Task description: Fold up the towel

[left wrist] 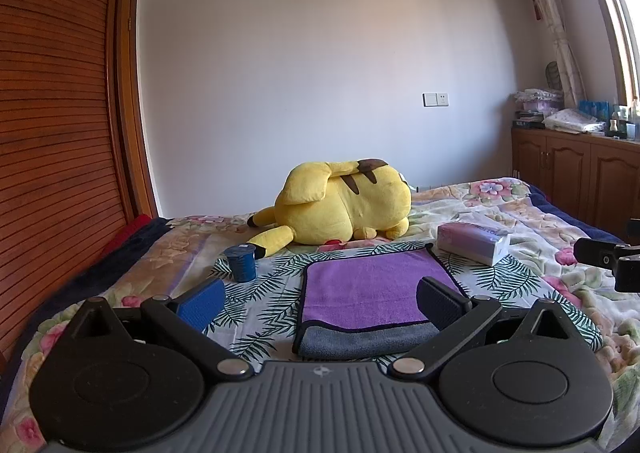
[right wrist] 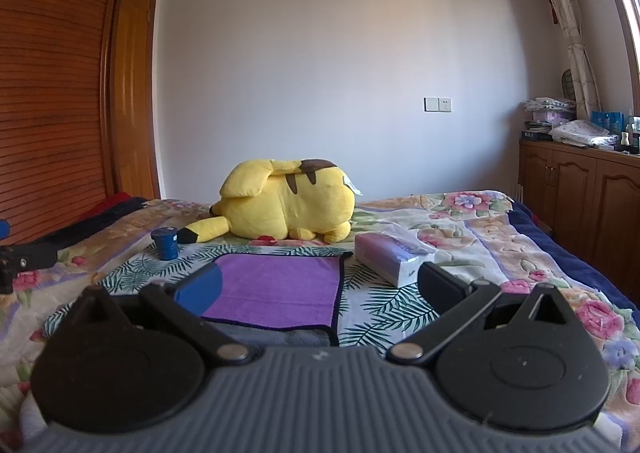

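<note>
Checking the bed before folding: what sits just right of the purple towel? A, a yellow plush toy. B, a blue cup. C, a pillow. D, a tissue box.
D: the tissue box lies beside the towel's right edge; the cup stands left, the plush toy behind.

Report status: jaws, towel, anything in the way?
Left gripper and right gripper open, holding nothing. Towel flat on the bed, near edge turned back, grey side showing. Tissue pack by its far right corner, blue cup far left.

- Between the left gripper's [left wrist: 320, 305] fingers, a soft, matt, napped cloth towel [left wrist: 372, 289] is seen.
- Beyond the fingers, a fuzzy plush toy [left wrist: 344, 209] is shown.
- Glossy slatted wood is presented by the wardrobe [left wrist: 52, 133].
</note>
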`<state>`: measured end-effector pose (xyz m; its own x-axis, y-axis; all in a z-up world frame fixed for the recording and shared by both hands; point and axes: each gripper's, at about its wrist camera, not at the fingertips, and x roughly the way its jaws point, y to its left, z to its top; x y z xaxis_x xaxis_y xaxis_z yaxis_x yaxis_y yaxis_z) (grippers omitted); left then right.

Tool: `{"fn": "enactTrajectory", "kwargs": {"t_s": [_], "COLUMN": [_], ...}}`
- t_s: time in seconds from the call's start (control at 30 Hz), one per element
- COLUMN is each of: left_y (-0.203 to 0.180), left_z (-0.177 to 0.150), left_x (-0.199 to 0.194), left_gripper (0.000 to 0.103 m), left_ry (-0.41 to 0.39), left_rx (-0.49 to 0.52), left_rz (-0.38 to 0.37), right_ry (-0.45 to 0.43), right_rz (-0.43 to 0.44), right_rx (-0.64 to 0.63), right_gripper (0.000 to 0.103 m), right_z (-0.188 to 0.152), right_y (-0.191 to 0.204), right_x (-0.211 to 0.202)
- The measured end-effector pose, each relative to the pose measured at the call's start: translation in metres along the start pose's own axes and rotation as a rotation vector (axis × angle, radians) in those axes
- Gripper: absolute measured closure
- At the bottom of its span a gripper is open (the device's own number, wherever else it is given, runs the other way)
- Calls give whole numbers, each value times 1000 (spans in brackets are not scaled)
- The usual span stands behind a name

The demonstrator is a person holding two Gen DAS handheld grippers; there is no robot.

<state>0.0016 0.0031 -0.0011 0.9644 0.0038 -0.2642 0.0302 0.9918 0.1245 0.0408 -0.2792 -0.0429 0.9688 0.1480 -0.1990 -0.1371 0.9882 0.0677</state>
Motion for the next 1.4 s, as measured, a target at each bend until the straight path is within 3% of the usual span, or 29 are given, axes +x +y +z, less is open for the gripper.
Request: {"fn": "enactTrajectory", "kwargs": {"t_s": [1.4], "left_y": [0], "left_z": [-1], "left_x": [0], "left_gripper": [0], "left_ry": [0], "left_rx": [7], "left_rz": [1], "right_ry": [-2], "right_rz": [-1], "right_rx": [-2], "right_gripper": [0], "right_z": [0], "right_y": [-2], "right_x": [-2]}}
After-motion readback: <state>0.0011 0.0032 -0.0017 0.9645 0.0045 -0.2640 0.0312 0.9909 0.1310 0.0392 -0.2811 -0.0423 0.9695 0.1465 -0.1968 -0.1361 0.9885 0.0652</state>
